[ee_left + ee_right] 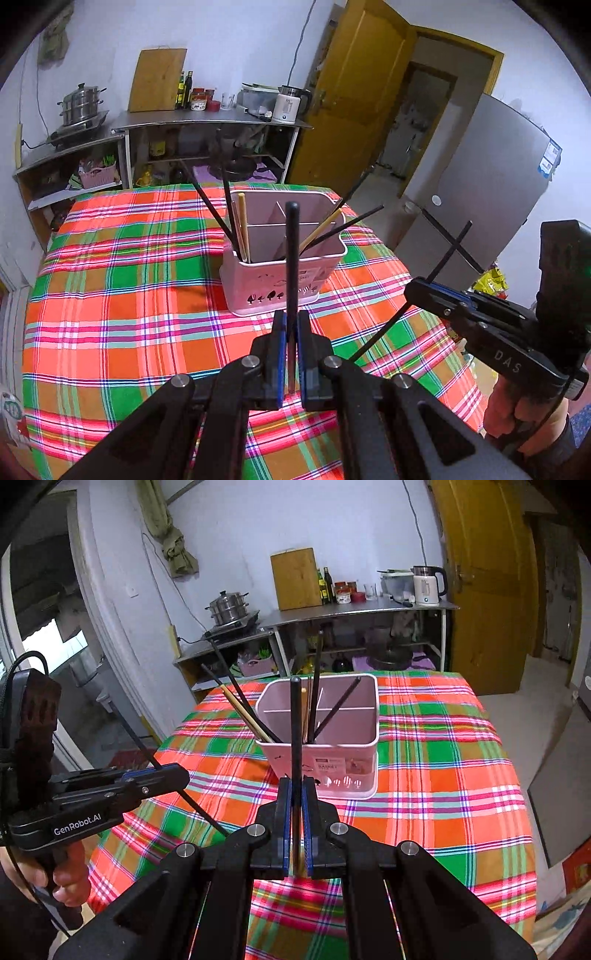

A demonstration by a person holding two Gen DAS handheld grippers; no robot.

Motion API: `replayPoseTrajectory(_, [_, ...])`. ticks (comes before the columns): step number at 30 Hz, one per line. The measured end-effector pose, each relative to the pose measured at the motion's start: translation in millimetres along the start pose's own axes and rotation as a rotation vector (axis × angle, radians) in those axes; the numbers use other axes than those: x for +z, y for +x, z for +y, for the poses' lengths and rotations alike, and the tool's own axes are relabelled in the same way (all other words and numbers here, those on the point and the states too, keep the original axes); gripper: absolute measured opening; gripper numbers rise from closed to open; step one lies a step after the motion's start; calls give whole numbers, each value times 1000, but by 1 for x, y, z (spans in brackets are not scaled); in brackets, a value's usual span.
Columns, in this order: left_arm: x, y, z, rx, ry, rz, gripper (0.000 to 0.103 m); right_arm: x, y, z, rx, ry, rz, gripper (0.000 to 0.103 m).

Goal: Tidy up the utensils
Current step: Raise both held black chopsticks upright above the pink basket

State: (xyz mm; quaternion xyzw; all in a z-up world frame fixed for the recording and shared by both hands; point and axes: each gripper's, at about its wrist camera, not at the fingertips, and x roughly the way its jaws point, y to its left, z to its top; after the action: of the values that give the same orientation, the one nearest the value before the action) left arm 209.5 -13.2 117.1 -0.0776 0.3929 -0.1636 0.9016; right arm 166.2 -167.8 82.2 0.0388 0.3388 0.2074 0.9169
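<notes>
A pink divided utensil holder [258, 284] [354, 764] stands on the plaid-covered table, with several black and wooden chopsticks leaning in its compartments. My left gripper [291, 315] is shut on a black chopstick [292, 251] that points up in front of the holder. My right gripper [295, 781] is shut on another black chopstick [296, 727], likewise upright before the holder. Each gripper shows in the other's view: the right gripper [413, 288] at the table's right edge with its stick [448, 251] slanting, the left gripper [183, 773] at the left edge with its stick [140, 742]. Both hang above the table.
The table's red, green and orange cloth [129, 295] reaches its edges all round. Behind stand a steel counter [207, 122] with a kettle [288, 105], cutting board and bottles, a stove with a steamer pot [81, 103], a wooden door [354, 99] and a grey fridge [487, 184].
</notes>
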Motion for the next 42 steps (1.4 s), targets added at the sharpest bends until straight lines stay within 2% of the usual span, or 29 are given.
replayPoseTrajectory(11, [15, -4, 10, -9, -18, 3, 5, 14, -3, 8, -2, -16, -30, 5])
replayPoseTrajectory(27, [97, -38, -1, -5, 25, -149, 5, 82, -11, 28, 25, -46, -179, 5])
replayPoseTrajectory(37, [128, -20, 2, 10, 22, -161, 5, 106, 0, 23, 10, -24, -237, 5])
replayPoseTrajectory(42, [134, 0, 9, 15, 13, -145, 5, 110, 16, 20, -17, -33, -226, 5])
